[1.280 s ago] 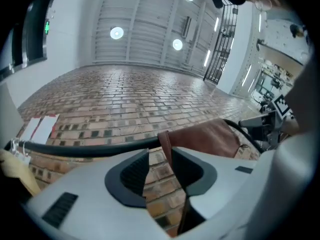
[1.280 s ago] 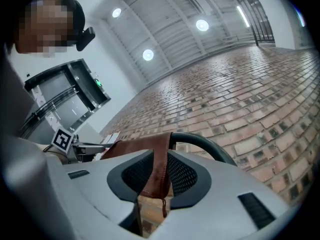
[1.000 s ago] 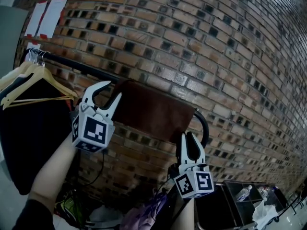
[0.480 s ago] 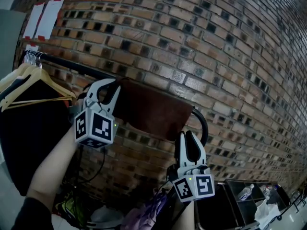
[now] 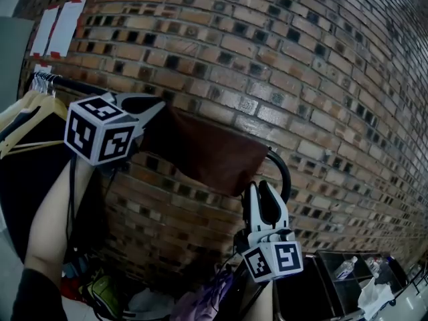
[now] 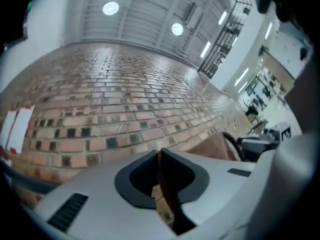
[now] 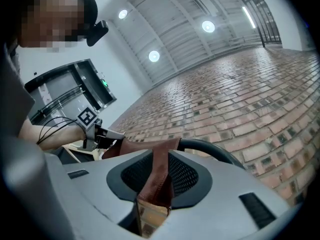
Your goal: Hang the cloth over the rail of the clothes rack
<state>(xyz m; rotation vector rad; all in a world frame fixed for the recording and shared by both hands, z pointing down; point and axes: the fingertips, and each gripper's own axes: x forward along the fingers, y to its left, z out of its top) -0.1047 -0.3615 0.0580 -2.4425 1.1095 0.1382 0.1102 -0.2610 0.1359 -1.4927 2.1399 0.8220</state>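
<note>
Two grippers had hold of one brown cloth (image 5: 210,152), which appeared to lie draped along the black rail (image 5: 286,172) in front of the far brick wall (image 5: 267,59). At far left, wooden hangers (image 5: 37,102) with a dark garment hung on the same rail. Next came the left gripper (image 5: 155,104), raised to the cloth's upper left corner at the rail. Its jaws had just been closing, and its own view showed them nearly together, with a thin brown edge of fabric pinched between the pads. The cloth spread rightward from there, sagging along its lower hem and ending short of the rail's curved right end. Below that end the right gripper (image 5: 261,187) pointed upward, clenched on a bunched fold of the lower right corner, the fabric plainly squeezed between its pads.

The cloth looked light, soft and limp, with a stitched hem. It would likely droop wherever it was unsupported and keep no shape of its own. It seemed matt rather than slippery, so a pinch on the hem should hold, though a thin single edge could slide out of a shallow grip. The corners and the stitched hem seemed the best places to take it, one at each end, so that it could be spread evenly over the rail.
</note>
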